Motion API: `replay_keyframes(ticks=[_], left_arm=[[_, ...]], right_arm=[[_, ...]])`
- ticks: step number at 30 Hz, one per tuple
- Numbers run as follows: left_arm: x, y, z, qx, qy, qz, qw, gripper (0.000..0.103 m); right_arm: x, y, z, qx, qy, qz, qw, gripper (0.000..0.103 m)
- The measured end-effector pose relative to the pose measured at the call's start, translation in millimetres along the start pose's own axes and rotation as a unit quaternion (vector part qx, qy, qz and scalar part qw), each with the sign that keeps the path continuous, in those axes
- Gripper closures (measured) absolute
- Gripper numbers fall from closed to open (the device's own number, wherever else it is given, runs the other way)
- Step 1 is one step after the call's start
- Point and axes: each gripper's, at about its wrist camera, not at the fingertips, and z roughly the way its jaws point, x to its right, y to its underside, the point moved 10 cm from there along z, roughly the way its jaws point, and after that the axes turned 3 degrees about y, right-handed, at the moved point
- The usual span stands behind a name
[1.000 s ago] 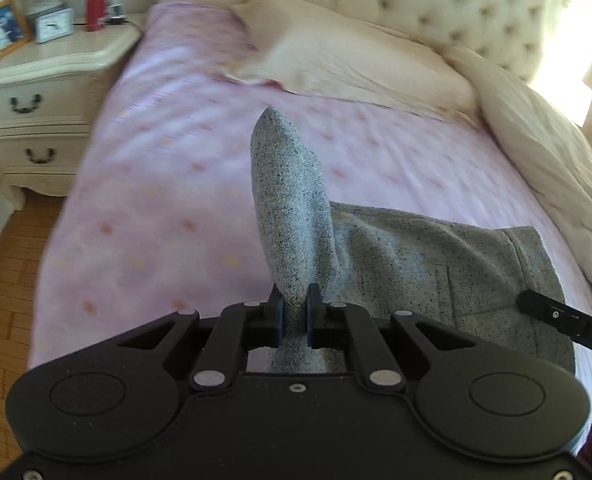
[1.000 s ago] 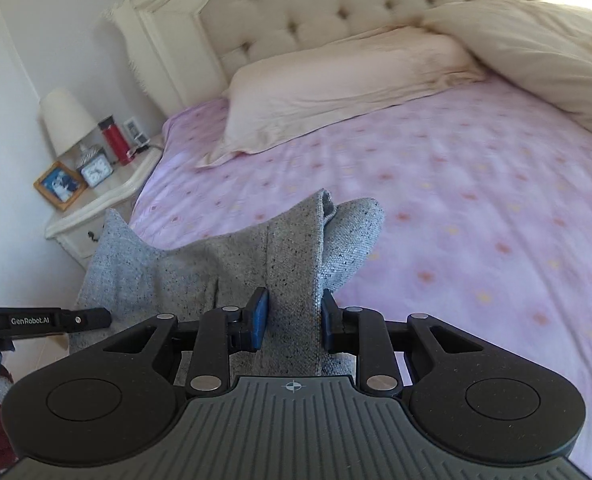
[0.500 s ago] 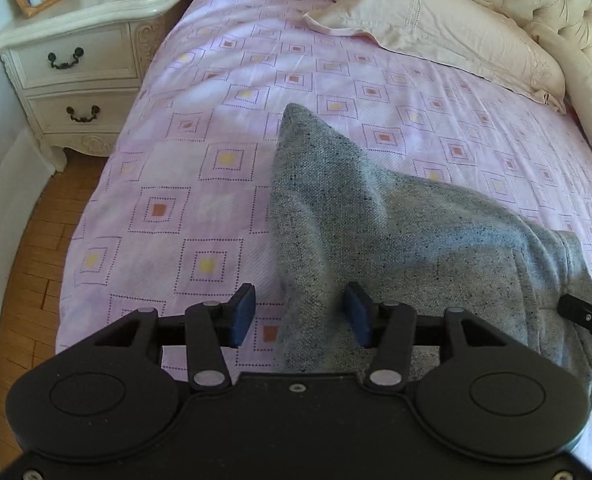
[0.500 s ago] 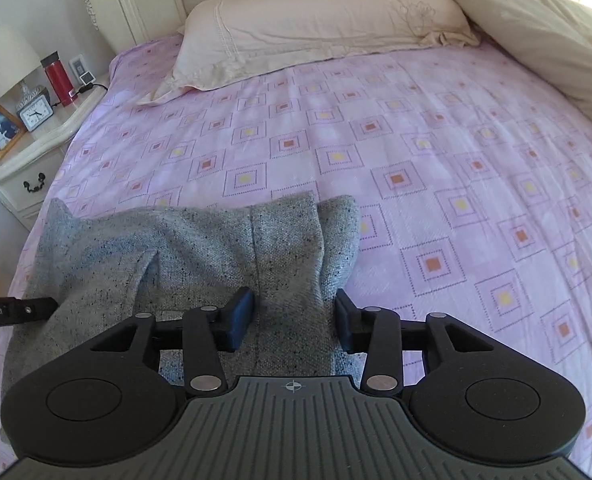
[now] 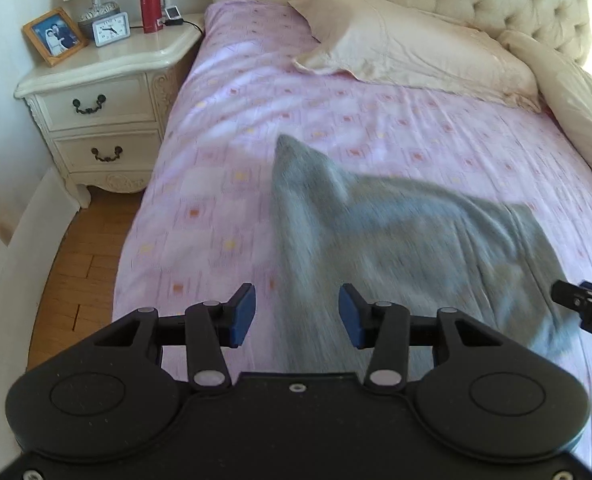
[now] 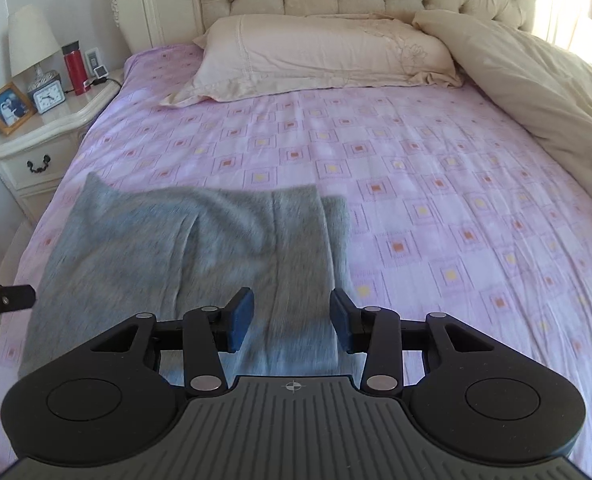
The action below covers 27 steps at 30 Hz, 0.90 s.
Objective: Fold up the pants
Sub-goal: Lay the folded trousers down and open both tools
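The grey pants lie spread on the pink patterned sheet of the bed, at the near left part of the mattress, with one corner poking up toward 12 o'clock in the left wrist view. They look like a soft, fairly thick knit: light, limp, likely to sag and drag on the sheet when lifted, so a pinch at a hem or waistband corner seems the surest hold (a mid-panel grab would probably only bunch the cloth). The left tongs stand released, jaws having just eased slightly narrower after springing wide; fabric lies below and between the blue pads, but they do not press on it. The right tongs are likewise released, jaws having just been opening, hovering over the cloth at its 6 o'clock edge, holding nothing.
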Motion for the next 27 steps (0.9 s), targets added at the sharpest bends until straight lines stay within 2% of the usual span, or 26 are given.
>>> replay_keyframes(ticks=[12,27], left_arm=[[28,69,-55,-0.003,-0.007,0.030,0.9995,0.049],[33,105,-80,0.000,-0.016,0.021,0.9997,0.049]], right_arm=[[-15,41,-69,0.021,-0.028,0.030,0.999,0.062],[-28,55,-98,0.050,-0.032,0.011,0.998,0.062]])
